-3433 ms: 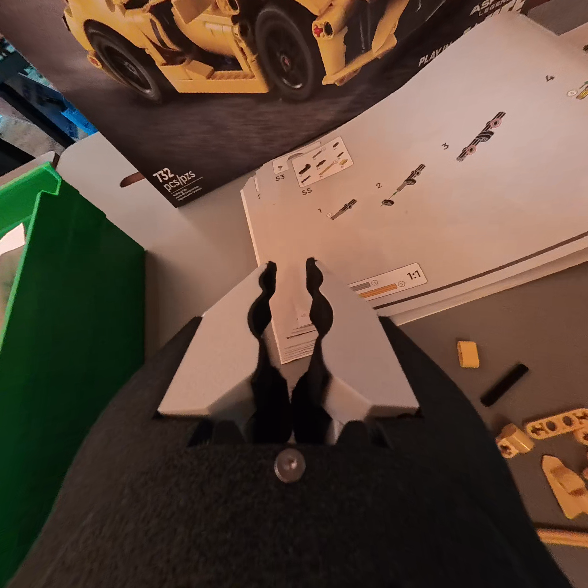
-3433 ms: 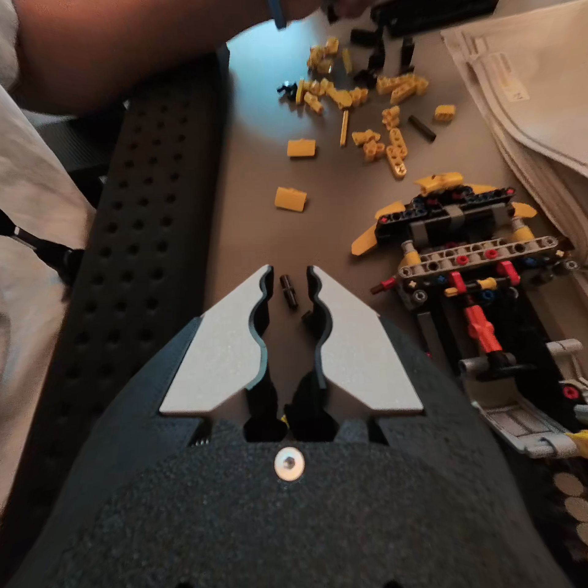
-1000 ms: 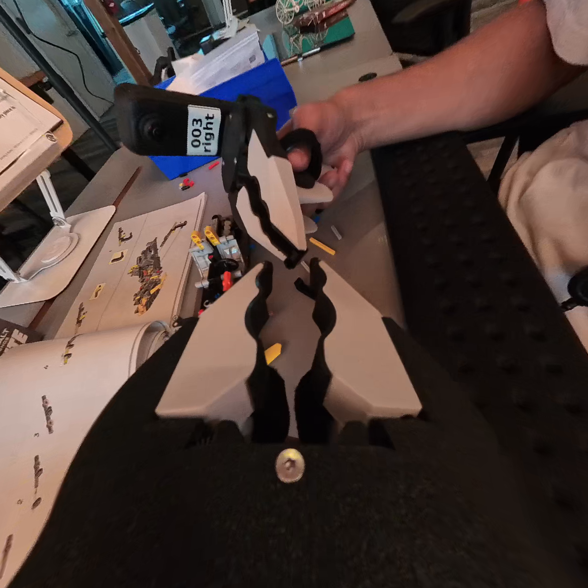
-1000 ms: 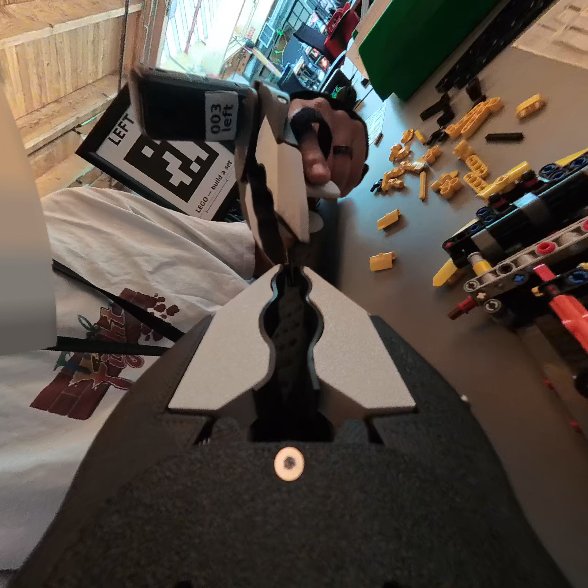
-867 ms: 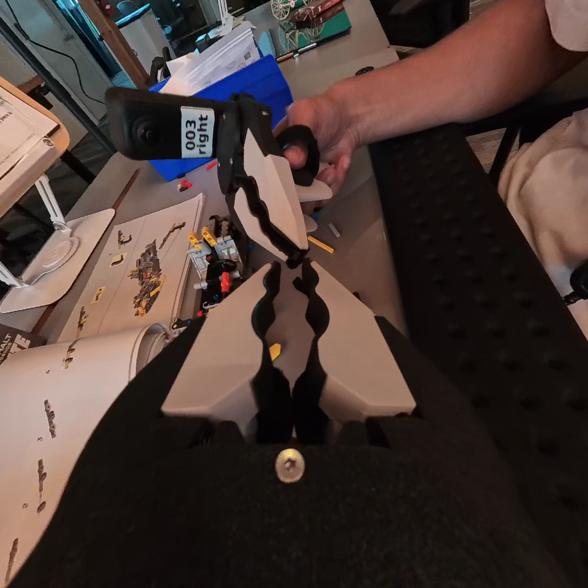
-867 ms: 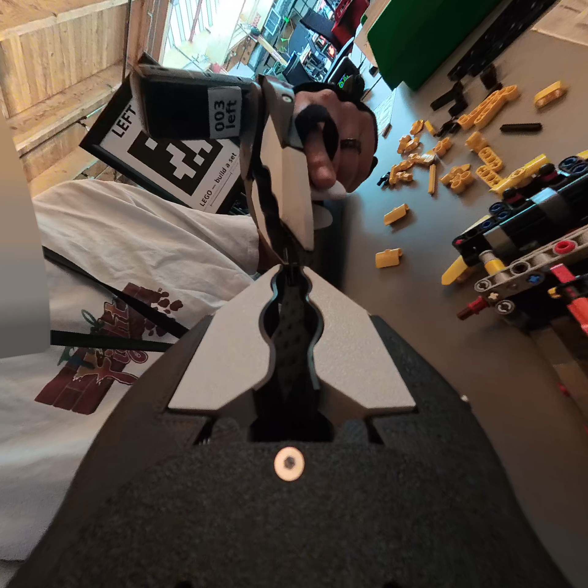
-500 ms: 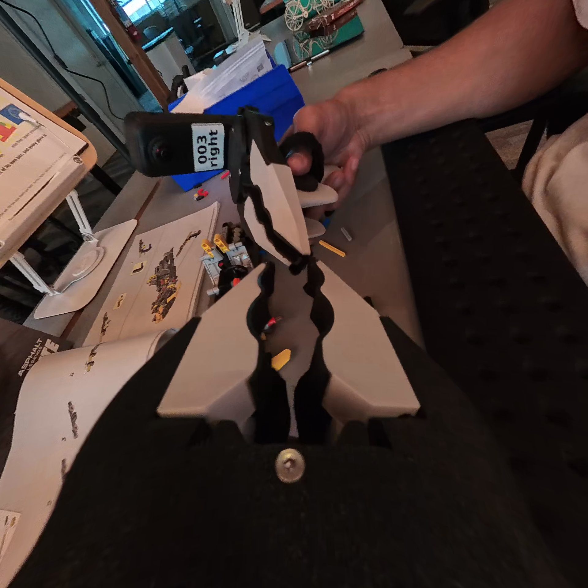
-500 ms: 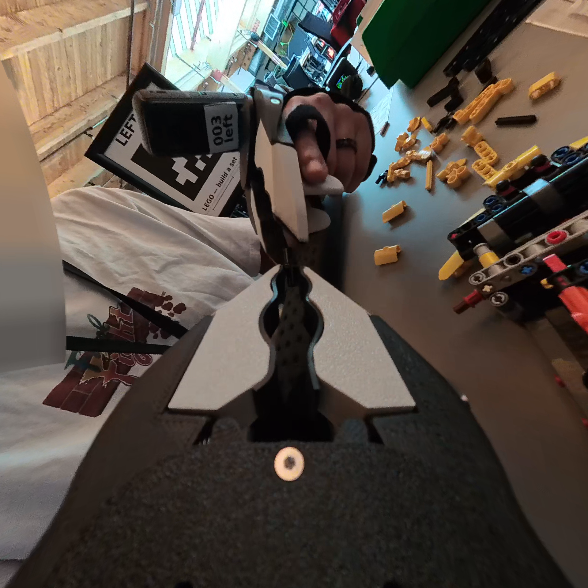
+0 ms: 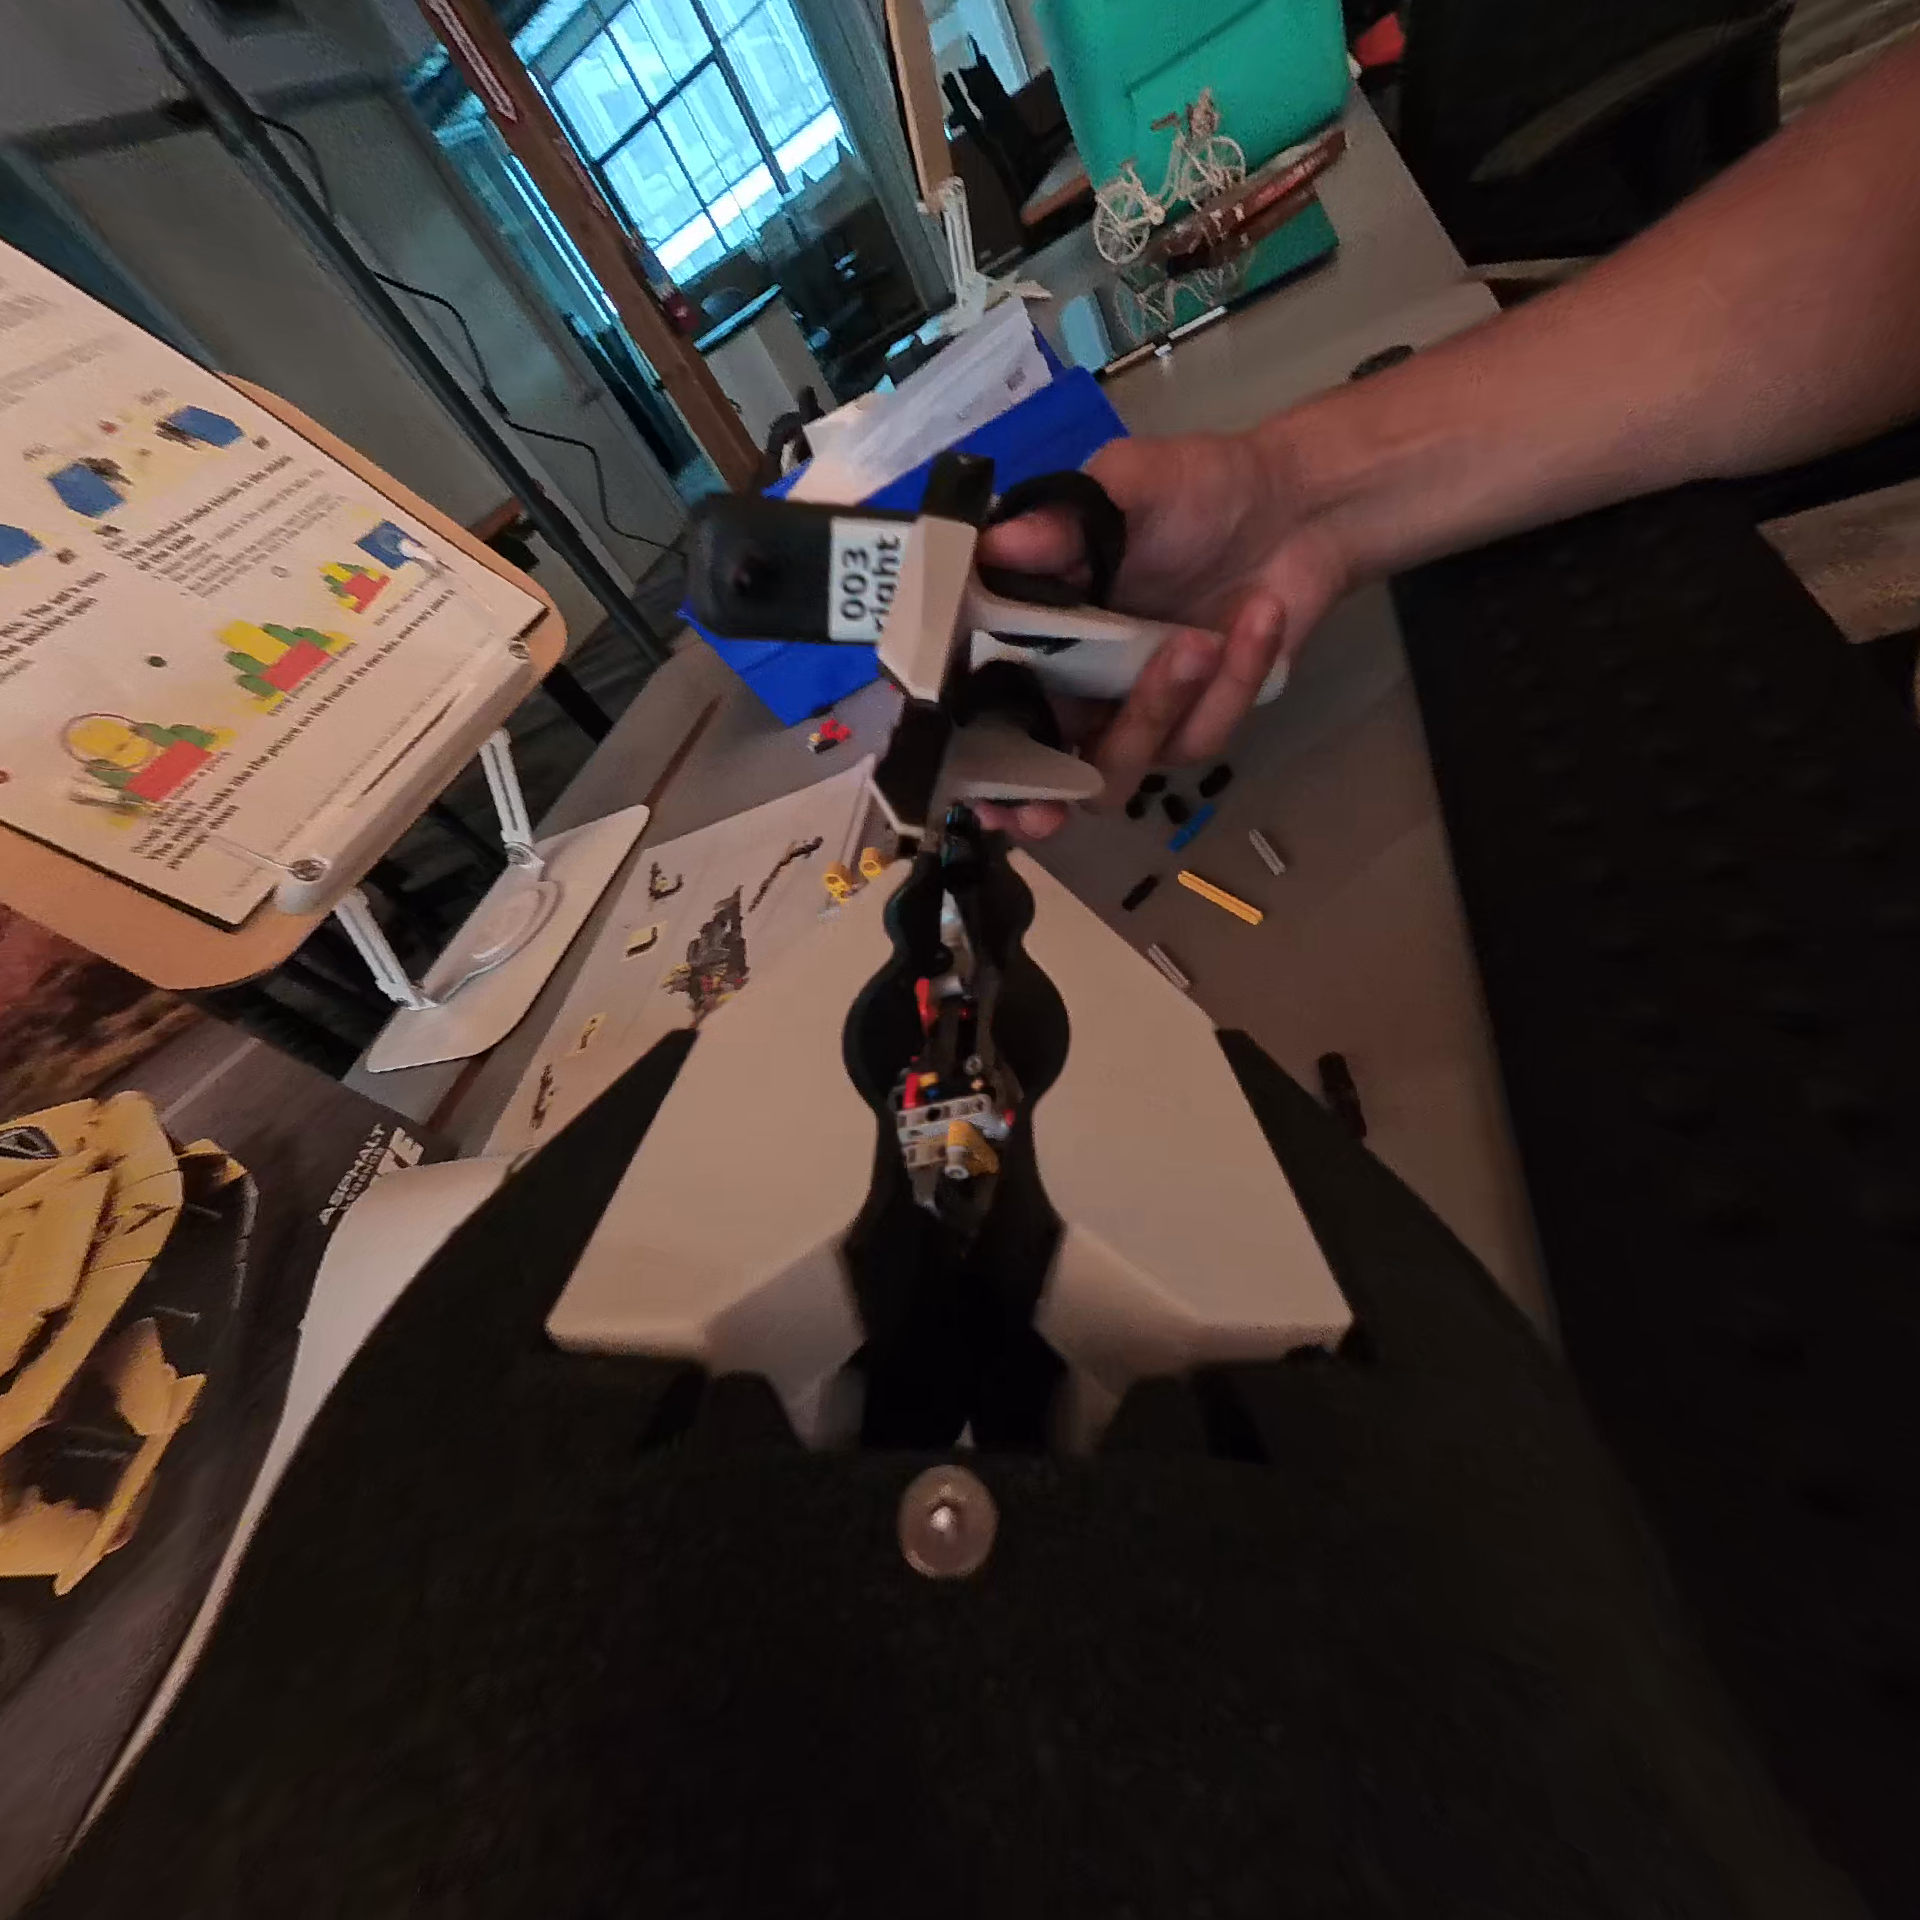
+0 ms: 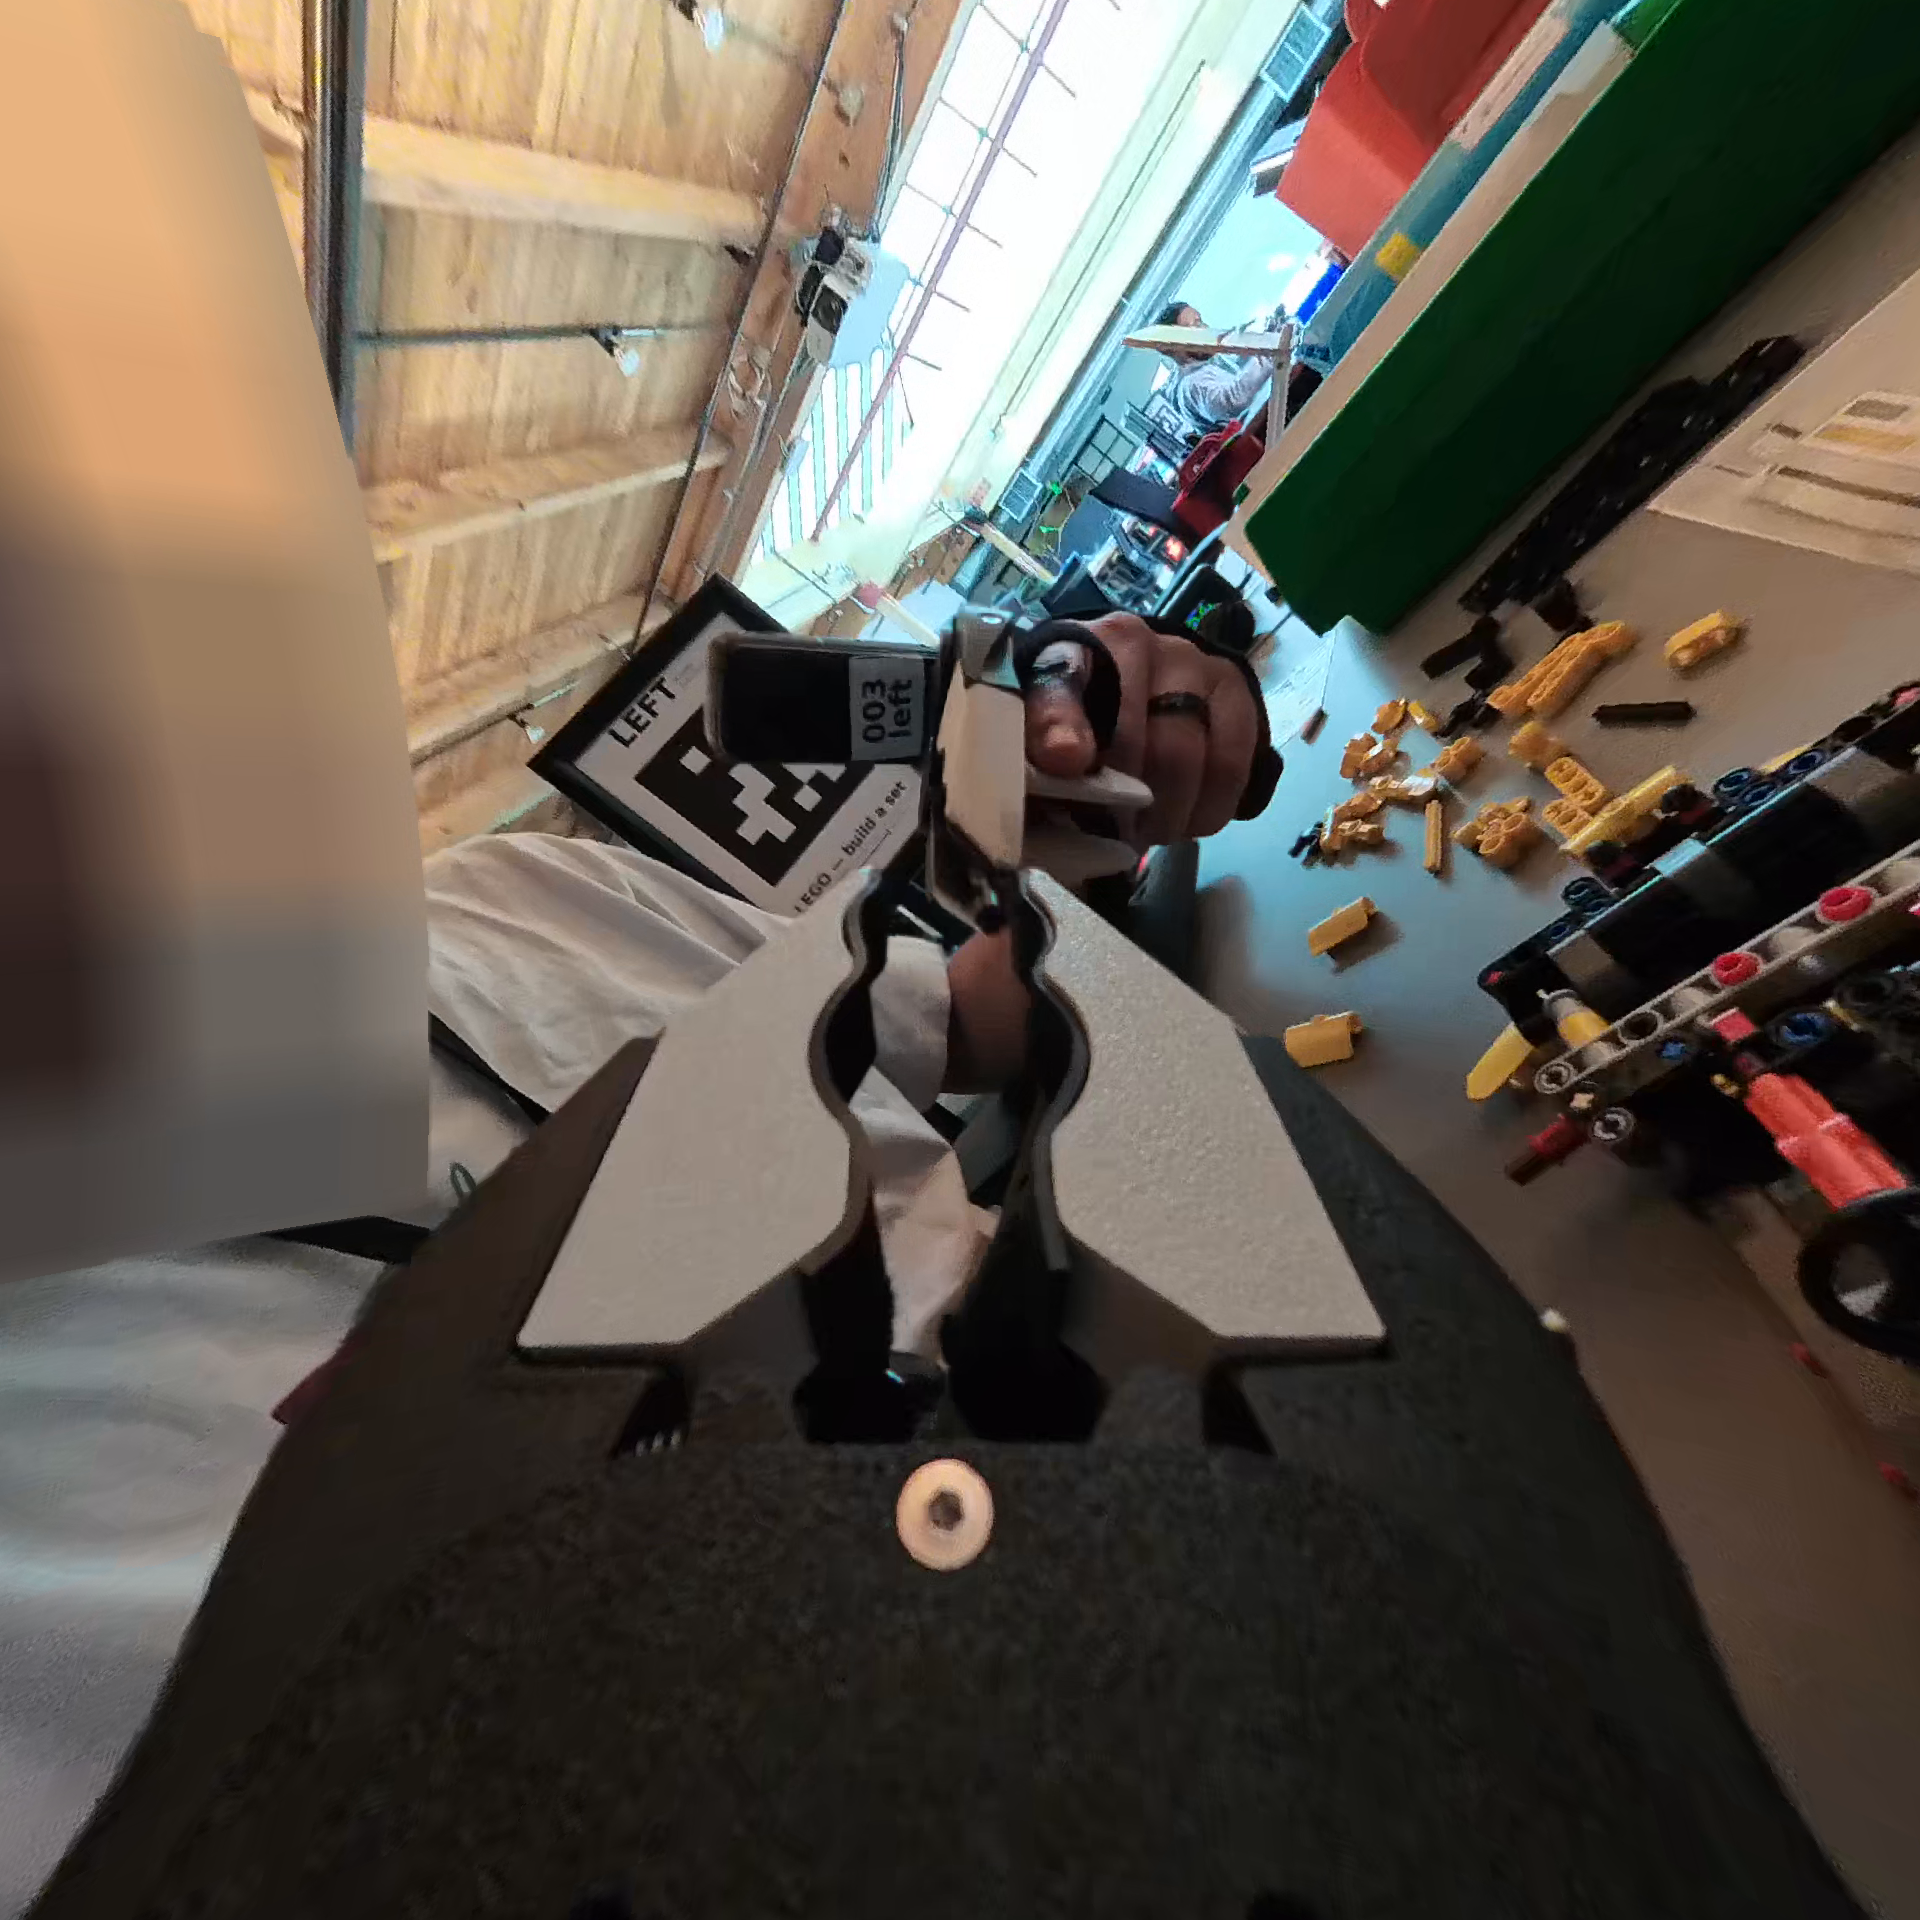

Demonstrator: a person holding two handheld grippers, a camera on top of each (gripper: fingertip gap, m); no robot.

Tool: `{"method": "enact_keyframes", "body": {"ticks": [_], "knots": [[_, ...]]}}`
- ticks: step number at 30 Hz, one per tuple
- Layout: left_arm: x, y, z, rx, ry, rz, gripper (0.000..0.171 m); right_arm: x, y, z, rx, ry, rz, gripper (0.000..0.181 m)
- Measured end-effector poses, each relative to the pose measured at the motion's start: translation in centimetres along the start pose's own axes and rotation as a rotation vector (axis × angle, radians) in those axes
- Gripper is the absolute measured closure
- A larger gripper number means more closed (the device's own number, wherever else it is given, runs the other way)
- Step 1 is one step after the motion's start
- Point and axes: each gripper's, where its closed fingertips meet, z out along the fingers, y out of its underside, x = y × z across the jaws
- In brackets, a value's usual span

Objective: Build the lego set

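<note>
The left tool [image 9: 958, 868] is clenching its 2 tips on a small black pin [image 9: 957, 831], holding it up above the bench [image 10: 1351, 1143]. The right tool [image 10: 948, 899] is standing released, its 2 fingers parted with a clear gap between them. It is pointing tip to tip at the left tool, so the pin is sitting right at the mouth of that gap. Whether the right fingers are touching the pin cannot be told.

A hand [image 10: 1174, 727] is gripping the left tool's handle, and another hand [image 9: 1195, 582] is gripping the right one.

The half-built car chassis [image 10: 1714, 987] in black, grey, red and yellow is lying on the bench beneath and to the side of both tools. Beyond it, loose yellow pieces [image 10: 1507, 769] and a few black ones are lying scattered. A green bin [image 10: 1558, 312] is standing at the far edge behind them.

In the left wrist view, an open instruction booklet [image 9: 707, 935] is lying beside the chassis. The set's box [image 9: 104, 1247], showing a yellow car, is lying nearer. A printed sheet on a stand [image 9: 208, 675] is rising behind it, and a blue bin [image 9: 1081, 416] is sitting farther back.
</note>
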Motion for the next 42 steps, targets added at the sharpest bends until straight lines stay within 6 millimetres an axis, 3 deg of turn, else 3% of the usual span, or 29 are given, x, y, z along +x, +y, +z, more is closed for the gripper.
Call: {"method": "enact_keyframes", "body": {"ticks": [6,12,21,26,28,32,36,42], "knots": [[-1.2,-1.0,-0.5,0.066,-0.058,-0.009,0.168,-0.4,0.3,1.6,0.062,-0.071,0.092,0.160],[-1.6,-1.1,-0.5,0.075,-0.080,-0.005,0.168,-0.7,0.1,2.2,0.088,-0.032,0.003,0.170],[-1.0,-1.2,-0.1,0.065,-0.086,0.035,0.168,-0.6,0.2,2.4,0.081,-0.012,-0.021,0.171],[-0.9,-1.4,0.0,0.062,-0.080,0.009,0.168,-0.6,0.2,2.3,0.069,0.047,-0.142,0.175],[-0.7,-1.2,0.0,0.046,-0.043,-0.077,0.167,-0.4,0.2,2.2,0.047,0.134,-0.283,0.175],[0.0,-1.1,-0.2,0.042,0.078,-0.269,0.158,-0.2,0.2,1.9,-0.025,0.356,-0.765,0.175],[0.2,-1.6,-0.7,0.075,0.144,-0.376,0.160,-0.5,0.8,1.7,-0.121,0.483,-1.172,0.175],[2.1,-2.0,-1.2,0.090,0.410,-0.698,0.153,-1.5,1.3,1.9,-0.149,0.541,-1.519,0.174]]}}
